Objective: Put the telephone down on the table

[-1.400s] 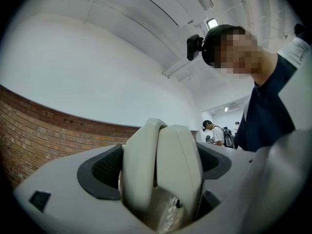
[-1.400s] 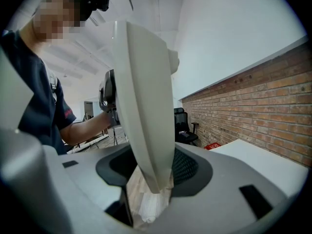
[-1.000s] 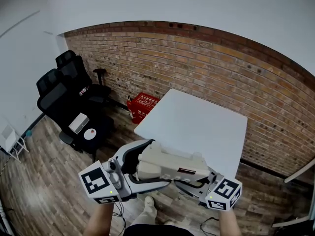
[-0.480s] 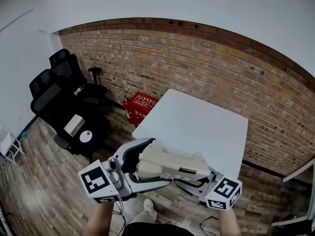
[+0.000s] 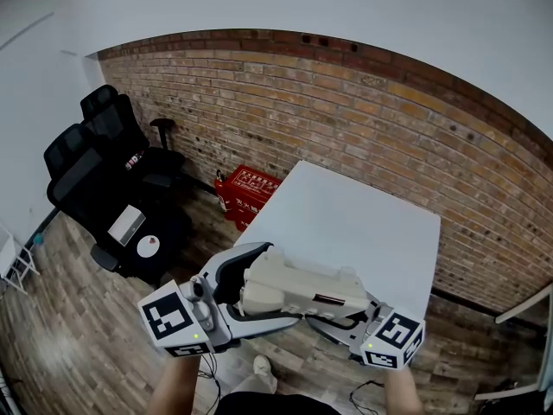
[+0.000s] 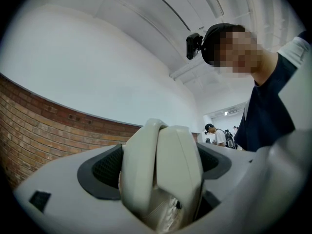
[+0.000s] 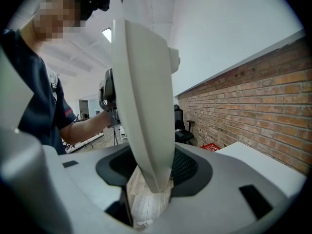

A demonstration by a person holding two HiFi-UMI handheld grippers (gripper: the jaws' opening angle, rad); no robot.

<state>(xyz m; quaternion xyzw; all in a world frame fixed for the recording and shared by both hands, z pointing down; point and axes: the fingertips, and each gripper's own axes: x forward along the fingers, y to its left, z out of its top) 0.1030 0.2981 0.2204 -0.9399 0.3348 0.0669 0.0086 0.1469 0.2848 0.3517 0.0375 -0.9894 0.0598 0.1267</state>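
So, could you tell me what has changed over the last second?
Nothing was taken up or let go. The head view drifted slightly, sliding the office chairs leftward in frame. The left gripper and right gripper still clamp the telephone between them, raised by the near edge of the table, not yet set down.

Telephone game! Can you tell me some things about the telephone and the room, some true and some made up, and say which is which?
1. The telephone is lying on the white table. False: it is held up in the air, not resting on the table.
2. The left gripper and the right gripper both grip the telephone. True.
3. The crate on the floor is blue. False: it is red.
4. The wall behind the table is brick. True.
5. The chairs at the left are white. False: they are black.
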